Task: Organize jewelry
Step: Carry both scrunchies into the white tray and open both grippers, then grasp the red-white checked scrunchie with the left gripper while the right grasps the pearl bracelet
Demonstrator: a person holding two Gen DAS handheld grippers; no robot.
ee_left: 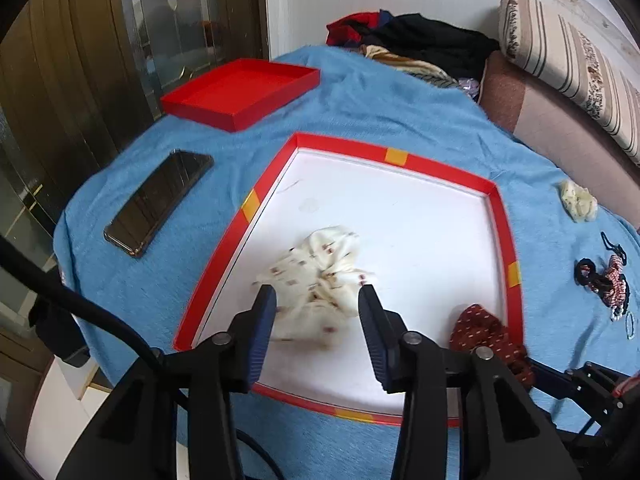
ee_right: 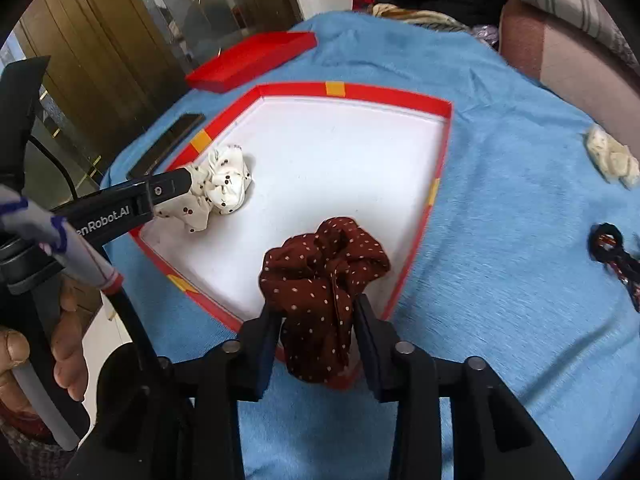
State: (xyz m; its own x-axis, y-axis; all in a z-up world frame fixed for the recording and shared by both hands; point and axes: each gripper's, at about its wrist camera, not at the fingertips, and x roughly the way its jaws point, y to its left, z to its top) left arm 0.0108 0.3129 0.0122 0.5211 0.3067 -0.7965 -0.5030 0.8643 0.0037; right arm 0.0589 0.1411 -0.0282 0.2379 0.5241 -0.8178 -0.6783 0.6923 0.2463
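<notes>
A red-rimmed white tray [ee_left: 394, 156] [ee_right: 336, 89] lies on the blue cloth. A cream dotted scrunchie [ee_left: 320, 268] [ee_right: 222, 184] lies in the tray. My left gripper [ee_left: 318, 302] is open, its fingers either side of the cream scrunchie; in the right wrist view the left gripper [ee_right: 176, 190] touches it. A dark red dotted scrunchie [ee_right: 320, 280] [ee_left: 488, 334] hangs over the tray's near right corner. My right gripper [ee_right: 316, 312] stands around it, jaws wide; whether the pads press it is unclear.
A red lid [ee_left: 240, 92] [ee_right: 252, 60] lies at the far left. A black phone [ee_left: 160, 200] lies left of the tray. Another cream scrunchie [ee_left: 578, 200] [ee_right: 610, 158] and dark hair ties [ee_left: 604, 276] [ee_right: 612, 250] lie to the right. Clothes [ee_left: 420, 40] and a sofa [ee_left: 560, 120] are behind.
</notes>
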